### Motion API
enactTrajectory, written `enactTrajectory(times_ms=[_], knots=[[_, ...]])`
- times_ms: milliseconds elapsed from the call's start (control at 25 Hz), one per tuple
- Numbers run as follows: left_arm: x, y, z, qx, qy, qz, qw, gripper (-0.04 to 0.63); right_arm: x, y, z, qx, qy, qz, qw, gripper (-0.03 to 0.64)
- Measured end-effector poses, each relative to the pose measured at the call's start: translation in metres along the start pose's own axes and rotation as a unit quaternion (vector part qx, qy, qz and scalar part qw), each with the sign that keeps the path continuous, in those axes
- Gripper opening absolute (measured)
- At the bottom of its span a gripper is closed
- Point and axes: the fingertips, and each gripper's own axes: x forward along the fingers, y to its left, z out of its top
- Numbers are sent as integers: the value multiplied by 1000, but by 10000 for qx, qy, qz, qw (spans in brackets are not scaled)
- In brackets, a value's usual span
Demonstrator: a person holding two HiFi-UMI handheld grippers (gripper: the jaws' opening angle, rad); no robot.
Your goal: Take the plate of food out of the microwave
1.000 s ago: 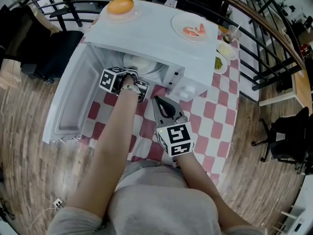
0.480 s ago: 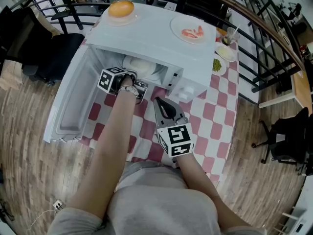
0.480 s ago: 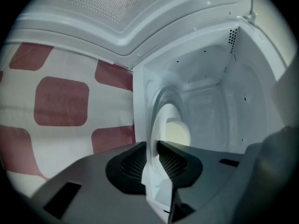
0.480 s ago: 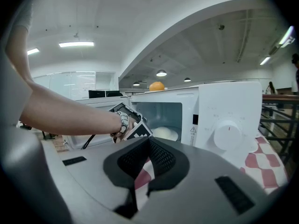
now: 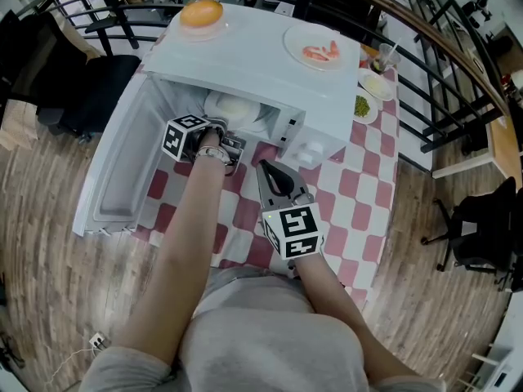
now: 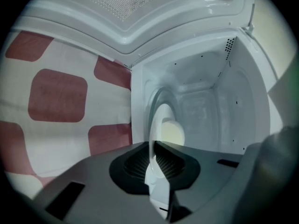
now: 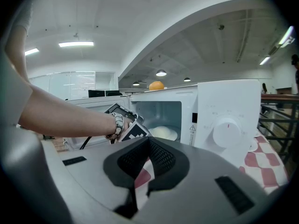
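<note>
The plate (image 6: 159, 118) of pale food is seen inside the open microwave (image 5: 245, 55), on its floor. Its near rim is clamped between the 2 jaws of the left gripper (image 6: 152, 148), which have just been closing onto it. The right gripper (image 7: 149, 141) is held just outside, above the checked tablecloth (image 5: 359, 194), with its jaws together and nothing between them.

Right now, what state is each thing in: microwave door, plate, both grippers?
Door, open, swung out to the left.
Plate, inside the microwave, rim gripped.
Left gripper, jaws have just been closing, now shut on the plate rim.
Right gripper, shut, empty, outside the microwave.
</note>
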Motion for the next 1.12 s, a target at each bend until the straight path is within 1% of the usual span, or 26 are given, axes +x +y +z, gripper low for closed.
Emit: enactTrajectory(times_ms=[120,280,400,480,560,680,800,960,1120], knots=[[0,0,-1,-111,-36,-284,9995,38,1,-1,-2,-17,1,-19,10000,23],[-1,0,0,-243,-176,-791,9964,32,3,-3,-3,-41,0,-29,10000,23],[-3,-1,1,-218,-230,-1095,9935,29,3,-2,-5,-41,25,-25,10000,23],[-5,-4,2,-158,-254,-1259,9916,11,3,-2,-6,-47,46,-14,10000,23],[-6,-5,3,-178,-273,-1354,9902,11,2,-1,-7,-58,55,-7,10000,23],[-9,-2,3,-190,-305,-1391,9896,11,2,0,-6,-76,43,-4,10000,23],[-11,-1,2,-156,-316,-1469,9885,11,0,0,-6,-76,40,-20,10000,23],[-16,-7,0,-84,-350,-1668,9853,11,-2,0,-7,-67,34,-27,10000,23],[-21,-11,-2,-8,-347,-1730,9843,11,-5,1,-5,-86,-1,-26,10000,23]])
